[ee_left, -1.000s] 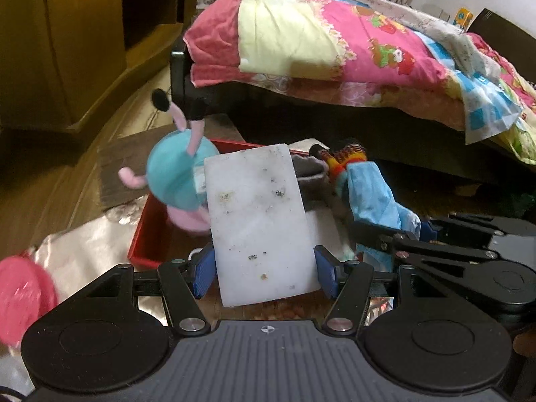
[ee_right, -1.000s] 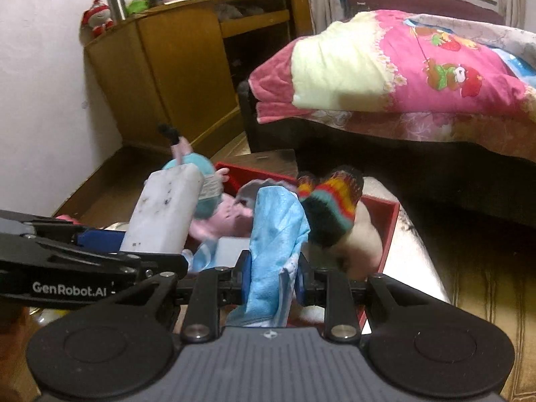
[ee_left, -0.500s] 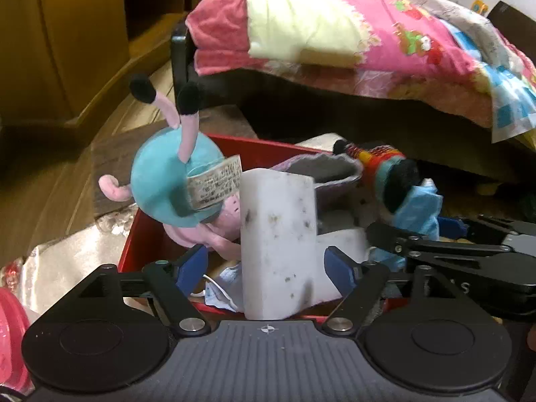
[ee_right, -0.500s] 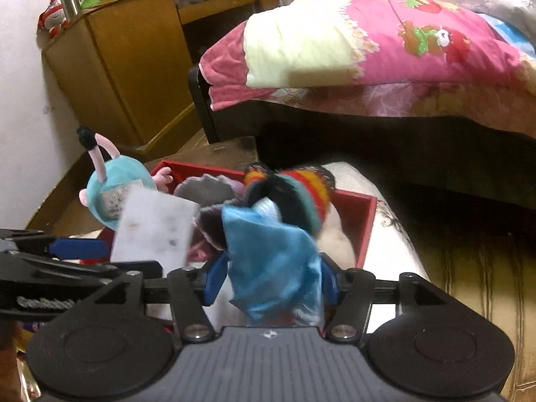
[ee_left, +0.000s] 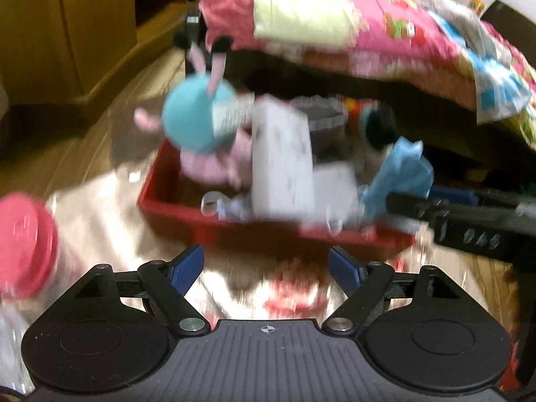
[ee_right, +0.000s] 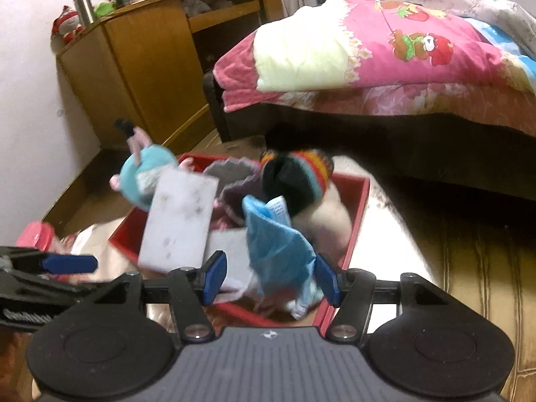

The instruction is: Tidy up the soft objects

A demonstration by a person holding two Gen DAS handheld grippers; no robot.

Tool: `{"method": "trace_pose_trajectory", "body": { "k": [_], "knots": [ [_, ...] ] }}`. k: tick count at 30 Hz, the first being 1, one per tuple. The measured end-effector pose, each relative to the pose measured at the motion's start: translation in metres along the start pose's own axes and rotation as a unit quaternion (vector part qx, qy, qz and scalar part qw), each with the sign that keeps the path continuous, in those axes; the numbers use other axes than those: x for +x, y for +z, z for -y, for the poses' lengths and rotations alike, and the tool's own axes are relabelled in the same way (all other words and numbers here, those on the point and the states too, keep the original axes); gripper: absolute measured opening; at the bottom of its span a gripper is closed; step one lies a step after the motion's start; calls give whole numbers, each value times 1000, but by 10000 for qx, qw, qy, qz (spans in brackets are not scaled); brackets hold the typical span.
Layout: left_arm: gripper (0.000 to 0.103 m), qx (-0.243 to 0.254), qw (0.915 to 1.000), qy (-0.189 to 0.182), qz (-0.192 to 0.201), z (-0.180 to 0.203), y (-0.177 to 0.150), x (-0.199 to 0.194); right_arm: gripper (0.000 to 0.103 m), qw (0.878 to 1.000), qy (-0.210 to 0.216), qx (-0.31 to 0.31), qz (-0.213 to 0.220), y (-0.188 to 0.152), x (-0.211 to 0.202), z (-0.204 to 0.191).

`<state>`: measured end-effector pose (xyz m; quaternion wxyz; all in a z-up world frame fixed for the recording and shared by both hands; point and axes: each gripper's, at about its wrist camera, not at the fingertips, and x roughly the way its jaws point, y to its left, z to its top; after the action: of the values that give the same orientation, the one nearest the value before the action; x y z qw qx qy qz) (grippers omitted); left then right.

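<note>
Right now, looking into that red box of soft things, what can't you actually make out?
- Left wrist view: all motion-blurred; the print on the teal plush tag is unreadable.
- Red box floor: buried under the white sponge block, blue cloth and striped knit toy.
- Pink-lidded jar: cut by the left edge.
- Left tool and right tool: both open, holding nothing.

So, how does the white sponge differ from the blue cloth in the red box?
The white sponge is a stiff, flat block with straight edges and dark specks; the blue cloth is limp and crumpled. The sponge leans at the left side of the red box, against the teal plush; the cloth hangs over the near right edge, by the striped sock. Both rest in the box, and neither gripper holds them: left gripper and right gripper are open.
</note>
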<state>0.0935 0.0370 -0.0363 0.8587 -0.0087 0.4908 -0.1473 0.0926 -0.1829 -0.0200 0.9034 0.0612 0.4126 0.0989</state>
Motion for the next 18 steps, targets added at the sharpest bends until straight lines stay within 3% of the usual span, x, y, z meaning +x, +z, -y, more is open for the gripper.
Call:
{"method": "trace_pose_trajectory", "body": {
  "k": [7,14,18],
  "knots": [
    [80,-106,9997,-80,-210,-7,-38,-7,30,9995,-252,-157,49,-7,0,1],
    [80,98,9993,-215,-274,-2,-40,-5,30,9994,-352,-56,29,-3,-1,9],
    [80,123,9989,-220,-387,2,-43,0,30,9994,-270,18,-214,-16,-1,13]
  ]
}}
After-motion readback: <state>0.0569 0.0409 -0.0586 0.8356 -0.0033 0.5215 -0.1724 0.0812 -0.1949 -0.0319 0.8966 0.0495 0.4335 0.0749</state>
